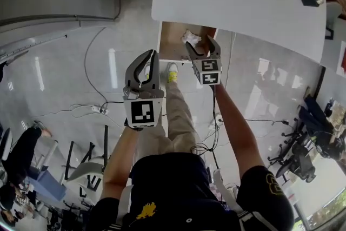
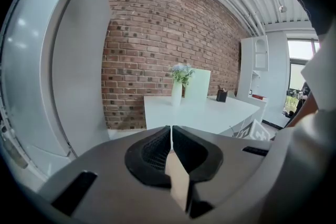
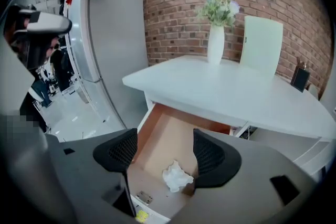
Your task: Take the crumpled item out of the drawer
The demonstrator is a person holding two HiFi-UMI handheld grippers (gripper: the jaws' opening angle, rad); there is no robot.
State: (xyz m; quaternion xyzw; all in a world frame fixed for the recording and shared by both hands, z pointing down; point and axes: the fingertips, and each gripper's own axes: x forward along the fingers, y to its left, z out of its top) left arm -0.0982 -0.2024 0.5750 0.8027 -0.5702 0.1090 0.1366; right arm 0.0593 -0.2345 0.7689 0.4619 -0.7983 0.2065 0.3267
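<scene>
Left gripper (image 1: pixel 148 60): jaws closed pad to pad, nothing gripped. It is held up over the floor, left of the drawer (image 1: pixel 172 36), and its camera looks at the brick wall. Not in play.

The drawer is pulled out from under the white table (image 1: pixel 243 0). One thing is inside: a crumpled white wad (image 3: pixel 177 176) on the drawer floor near the front, close to the right-hand wall as the right gripper view shows it. It has not been touched.

Right gripper (image 3: pixel 165 144): jaws wide apart and empty, above the drawer opening and pointing down into it. The wad sits low in the gap, hard up against the right pad (image 3: pixel 212 157) in that view, not centred. No contact.

Judgement: this is the approach, with the grasp not yet made.

Risks from here:
- Off-centre line-up. If the gripper drops as it is, the right jaw could land on the wad and shove it into the corner instead of straddling it. It needs a shift right first.
- Wall clash. The wad is near the side wall, so the right jaw may hit the wall before closing.
- The table edge overhangs the back of the drawer. A steep tilt could knock the gripper body on it.
- The wad looks light and springy. A shallow close may catch only a fold and drop it on the lift.
- A hard push down could nudge the drawer in.
</scene>
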